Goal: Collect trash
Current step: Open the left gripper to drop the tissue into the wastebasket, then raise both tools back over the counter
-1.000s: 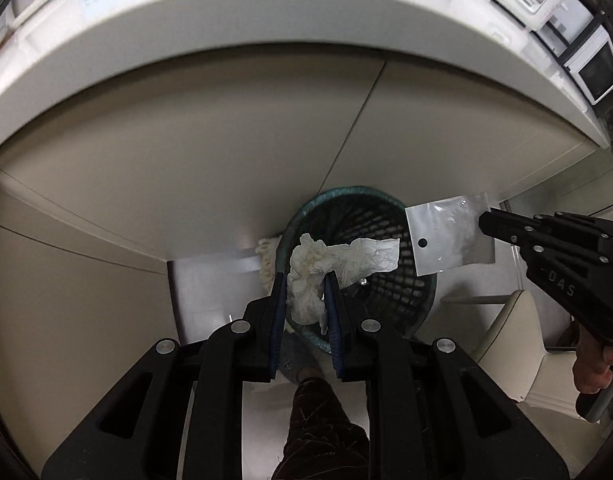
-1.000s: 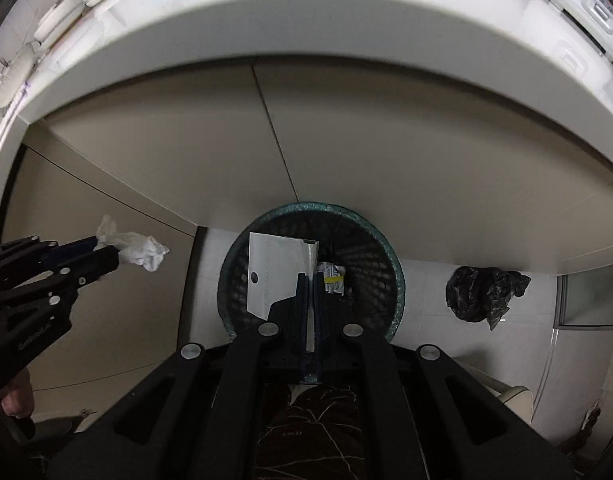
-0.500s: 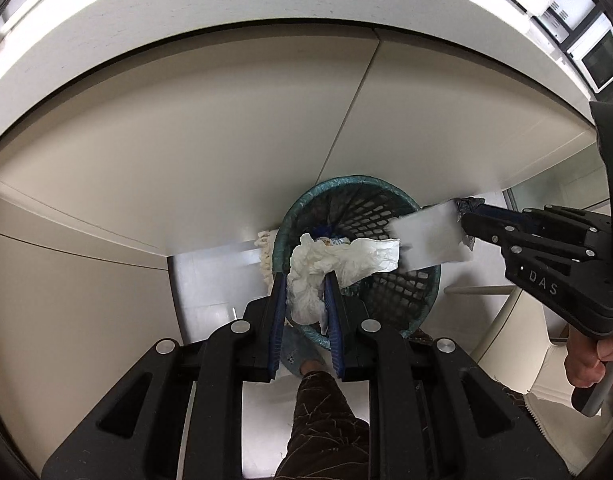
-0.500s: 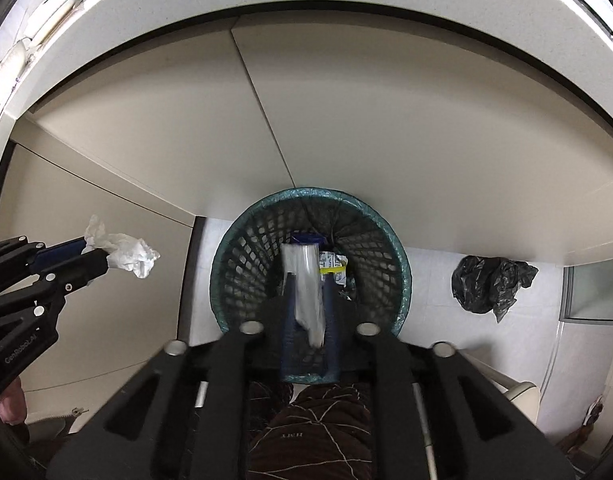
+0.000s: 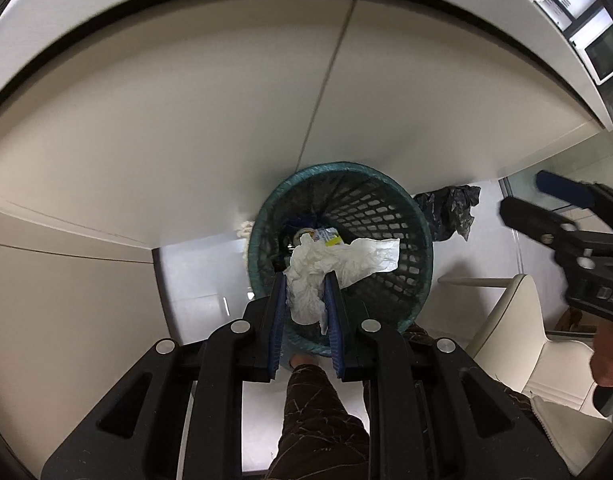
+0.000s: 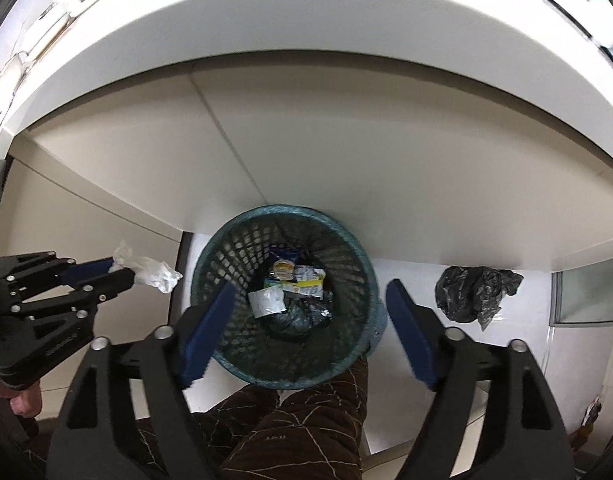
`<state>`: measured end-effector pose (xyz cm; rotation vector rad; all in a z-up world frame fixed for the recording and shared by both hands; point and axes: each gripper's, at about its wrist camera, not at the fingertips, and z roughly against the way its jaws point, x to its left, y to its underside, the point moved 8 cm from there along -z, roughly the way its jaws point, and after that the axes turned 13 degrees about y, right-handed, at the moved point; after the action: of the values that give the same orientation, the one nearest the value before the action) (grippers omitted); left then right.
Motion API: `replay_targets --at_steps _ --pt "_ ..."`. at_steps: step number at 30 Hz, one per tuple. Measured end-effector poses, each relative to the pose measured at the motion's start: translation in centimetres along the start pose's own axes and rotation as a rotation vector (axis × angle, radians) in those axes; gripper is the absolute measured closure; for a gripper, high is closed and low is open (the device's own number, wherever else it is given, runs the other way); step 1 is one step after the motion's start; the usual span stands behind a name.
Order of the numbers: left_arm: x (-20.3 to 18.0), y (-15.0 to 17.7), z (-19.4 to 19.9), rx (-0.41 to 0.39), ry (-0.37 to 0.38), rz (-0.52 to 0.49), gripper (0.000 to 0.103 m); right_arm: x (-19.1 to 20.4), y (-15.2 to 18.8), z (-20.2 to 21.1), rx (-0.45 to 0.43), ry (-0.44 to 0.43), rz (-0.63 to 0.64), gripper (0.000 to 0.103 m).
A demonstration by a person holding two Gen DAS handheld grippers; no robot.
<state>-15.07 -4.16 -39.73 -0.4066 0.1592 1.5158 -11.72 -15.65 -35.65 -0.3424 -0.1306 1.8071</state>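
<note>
The left gripper (image 5: 305,300) is clamping a crumpled white tissue (image 5: 338,264) between its blue pads, holding it over the teal mesh wastebasket (image 5: 410,216) at the centre of the left wrist view — the tissue's loose end is trailing toward the right across the basket's opening. In the right wrist view the right gripper (image 6: 310,328) is pointing down over the same basket, its jaws spreading wide with nothing between them. Wrappers and a clear plastic bag (image 6: 268,302) are lying at the basket's bottom. A crumpled black bag (image 6: 476,292) is sitting on the floor at the right, just beside the basket — below the beige counter front (image 6: 346,140).
</note>
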Motion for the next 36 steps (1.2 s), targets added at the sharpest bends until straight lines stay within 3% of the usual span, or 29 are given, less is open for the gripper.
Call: replay_targets --at_steps 9,21,30,33,34,36 --pt "-2.1 -0.5 -4.3 0.06 0.003 -0.055 0.084 -4.0 0.5 0.3 0.009 0.043 -0.061 0.018" --pt "-3.8 -1.3 -5.9 0.092 0.007 -0.056 0.074 -6.1 0.6 0.5 0.016 0.043 -0.083 0.017" --pt "-4.5 -1.9 -5.2 0.063 0.007 -0.054 0.044 -6.3 0.6 0.5 0.019 0.05 -0.083 0.017" --pt "-4.7 -2.3 -3.8 0.03 0.016 -0.057 0.032 -6.4 0.2 1.2 0.001 0.05 -0.086 0.017" --pt "-4.8 -2.5 -2.9 0.013 0.009 -0.06 0.023 -6.4 0.0 1.6 -0.009 0.051 -0.087 0.017" --pt "-5.1 -3.0 -1.0 -0.027 0.014 -0.065 0.018 -6.6 -0.7 2.8 -0.037 0.053 -0.085 0.017"
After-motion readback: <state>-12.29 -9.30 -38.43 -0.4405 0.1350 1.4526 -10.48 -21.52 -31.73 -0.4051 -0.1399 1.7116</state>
